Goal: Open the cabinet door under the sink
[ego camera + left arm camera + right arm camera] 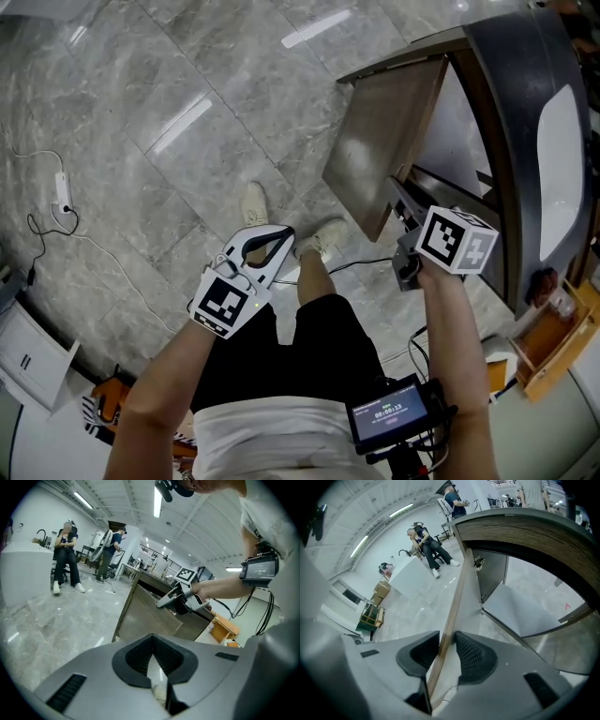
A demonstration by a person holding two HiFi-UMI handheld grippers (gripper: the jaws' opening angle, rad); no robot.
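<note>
The cabinet door (384,141) stands swung wide open toward the left, below the dark surface (502,112) at the right; the right tongs (446,639) are open, straddling the door's free edge without clamping it; the left tongs (152,639) are closed and empty, held over the grey floor (141,112) at near left.
</note>
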